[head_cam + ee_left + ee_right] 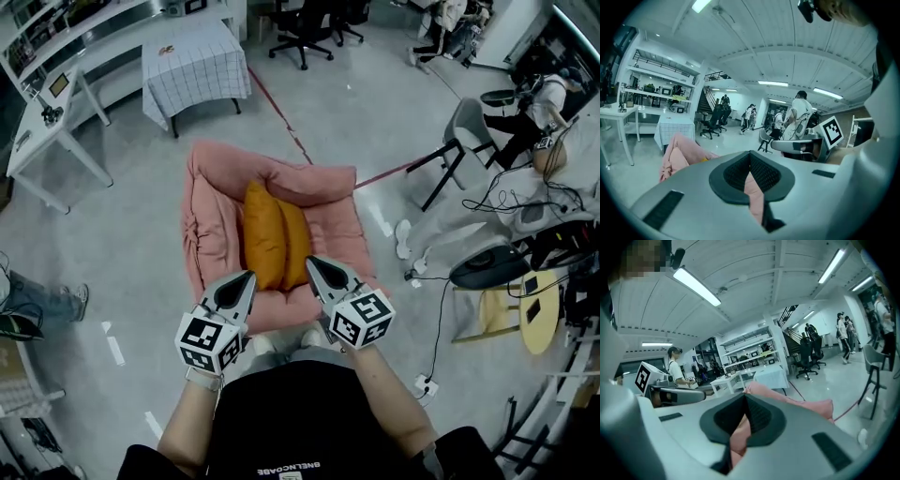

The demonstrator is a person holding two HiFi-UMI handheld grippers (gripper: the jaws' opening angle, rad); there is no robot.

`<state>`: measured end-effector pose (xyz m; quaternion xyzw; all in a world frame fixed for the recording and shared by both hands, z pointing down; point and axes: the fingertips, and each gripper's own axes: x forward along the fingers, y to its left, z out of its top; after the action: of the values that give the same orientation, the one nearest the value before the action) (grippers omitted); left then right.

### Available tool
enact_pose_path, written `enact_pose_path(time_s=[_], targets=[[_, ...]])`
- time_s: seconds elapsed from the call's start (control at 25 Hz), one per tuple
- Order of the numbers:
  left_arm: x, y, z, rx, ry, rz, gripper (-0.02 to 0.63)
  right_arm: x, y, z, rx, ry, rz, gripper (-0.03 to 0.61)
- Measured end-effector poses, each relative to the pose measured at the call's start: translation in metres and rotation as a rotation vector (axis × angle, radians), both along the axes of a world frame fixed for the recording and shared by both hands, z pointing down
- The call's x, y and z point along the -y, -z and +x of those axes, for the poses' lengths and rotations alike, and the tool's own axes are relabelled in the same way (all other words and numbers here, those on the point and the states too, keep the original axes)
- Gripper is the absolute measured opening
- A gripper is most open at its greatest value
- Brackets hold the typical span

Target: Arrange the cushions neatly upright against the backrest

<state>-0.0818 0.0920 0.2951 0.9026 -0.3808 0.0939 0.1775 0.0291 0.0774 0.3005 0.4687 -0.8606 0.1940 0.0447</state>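
A pink floor sofa lies on the floor in front of me, its puffy backrest at the far side. Two orange cushions stand on edge side by side in the middle of the seat, just short of the backrest. My left gripper hangs over the sofa's near edge, shut and holding nothing. My right gripper is beside it, also shut and holding nothing. In the left gripper view the jaws meet, with pink fabric beyond. The right gripper view shows the same: closed jaws and the pink sofa.
A table with a checked cloth and a white desk stand beyond the sofa. A grey chair, cables and a round yellow table are at the right. A person's legs show at the left.
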Motion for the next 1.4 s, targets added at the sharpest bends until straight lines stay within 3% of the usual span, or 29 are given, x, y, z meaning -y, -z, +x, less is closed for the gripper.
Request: enact_pose_path(time_s=[0.28,0.72,1.4], targets=[[-0.012,0.031,0.010,-0.006,0.017,0.076,0.014,-0.012,0.037,0.001,-0.028,0.080,0.065,0.009],[-0.001,0.070,0.015,-0.019,0.097,0.154,0.014,-0.005,0.076,0.025,-0.042,0.126,0.146,0.009],[0.000,0.077,0.009,-0.024,0.127,0.175,0.014,-0.001,0.085,0.024,-0.056,0.140,0.188,0.009]])
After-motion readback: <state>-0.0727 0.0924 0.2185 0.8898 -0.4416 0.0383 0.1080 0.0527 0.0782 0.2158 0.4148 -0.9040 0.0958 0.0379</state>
